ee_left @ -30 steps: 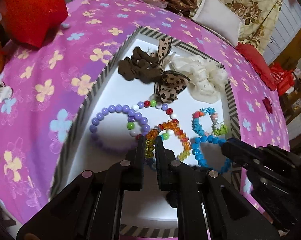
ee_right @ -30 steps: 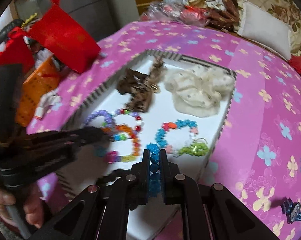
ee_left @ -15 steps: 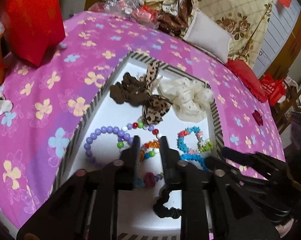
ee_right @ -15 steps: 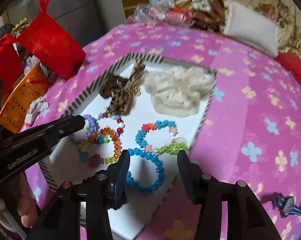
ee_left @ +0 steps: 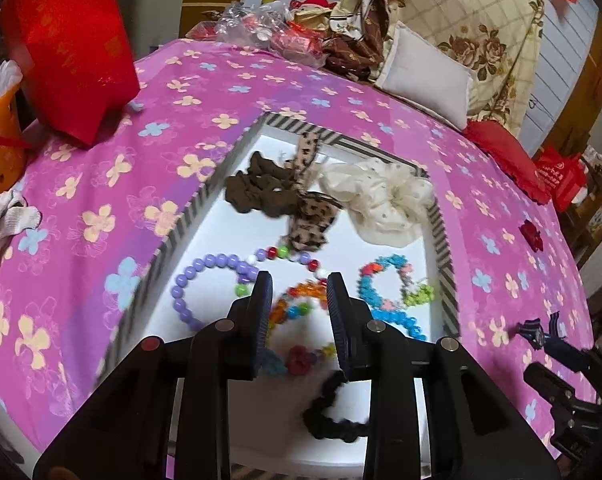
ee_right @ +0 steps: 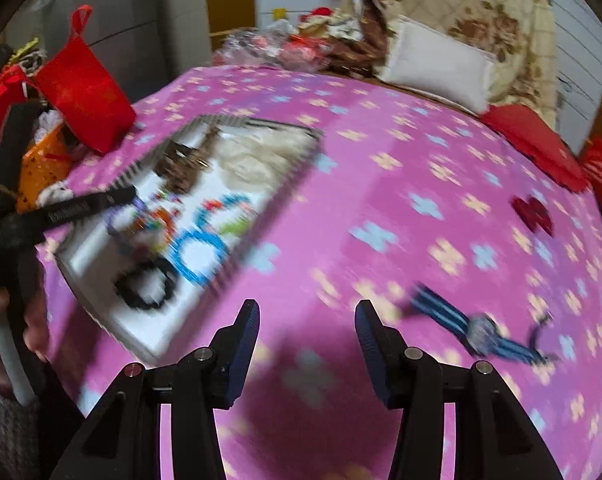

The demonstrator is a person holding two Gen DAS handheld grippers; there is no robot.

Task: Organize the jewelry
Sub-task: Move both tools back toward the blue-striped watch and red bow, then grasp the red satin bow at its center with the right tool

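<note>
Remaining piece: a blue-striped watch lying flat on the flowered pink cloth, at about 3 o'clock from the right hand-held gripper and well apart from the striped-rim tray at 10 o'clock. Likely light, with a limp fabric strap and a small hard, smooth case; best pinched across the strap just beside the case, since the case itself could slip. Right hand-held gripper spread wide and empty, hovering low over bare cloth, pointed forward, short of the watch. Left hand-held gripper parted moderately, holding nothing, poised above the tray over the orange bead bracelet, with the purple bead bracelet at 9 o'clock and the blue bead bracelet at 3 o'clock. Beads probably hard and slippery, apt to roll on a loose grip. Right view blurred, so strap detail uncertain.
</note>
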